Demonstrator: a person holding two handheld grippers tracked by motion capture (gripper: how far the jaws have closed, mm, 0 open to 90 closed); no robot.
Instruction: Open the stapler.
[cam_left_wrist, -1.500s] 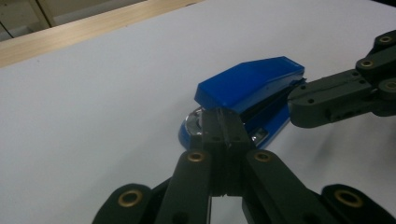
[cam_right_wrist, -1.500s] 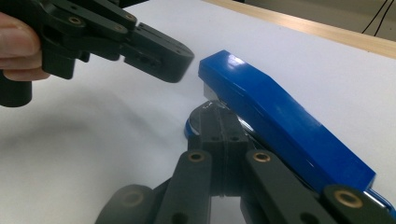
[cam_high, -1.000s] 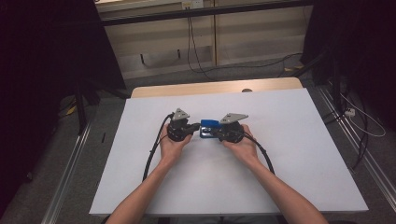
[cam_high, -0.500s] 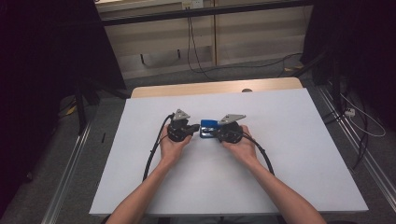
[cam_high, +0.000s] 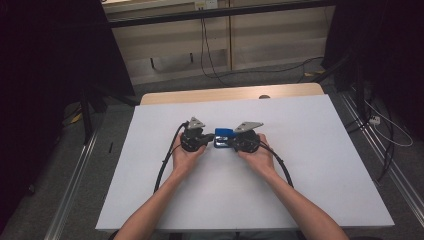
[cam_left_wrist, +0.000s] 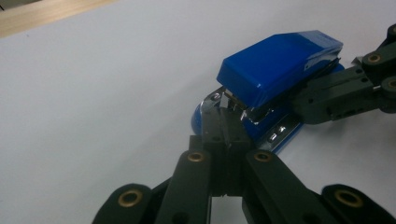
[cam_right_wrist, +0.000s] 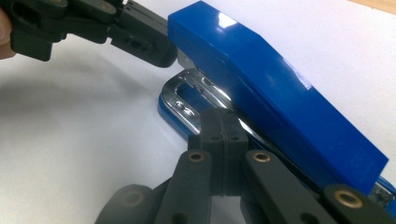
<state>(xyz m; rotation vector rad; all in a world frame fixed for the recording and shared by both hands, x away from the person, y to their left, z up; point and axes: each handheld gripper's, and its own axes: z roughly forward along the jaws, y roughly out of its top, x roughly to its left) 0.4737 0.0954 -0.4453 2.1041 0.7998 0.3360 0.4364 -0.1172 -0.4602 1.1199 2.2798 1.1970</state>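
Both pairs of jaws are pressed together. The left gripper (cam_left_wrist: 227, 140) noses against the stapler (cam_left_wrist: 280, 65) at its metal front end, and the right gripper (cam_right_wrist: 223, 126) meets the opposite end beneath the blue top. The stapler lies between them on the white table (cam_high: 310, 165), hands (cam_high: 186, 156) behind; a wooden strip (cam_high: 235, 93) borders the far edge.

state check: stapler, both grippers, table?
Blue stapler: lying on the table, top arm raised off its base at the front, between both grippers.
Left gripper: jaws shut, tips at the stapler's front end.
Right gripper: jaws shut, tips against the stapler's base.
Table: white cover.
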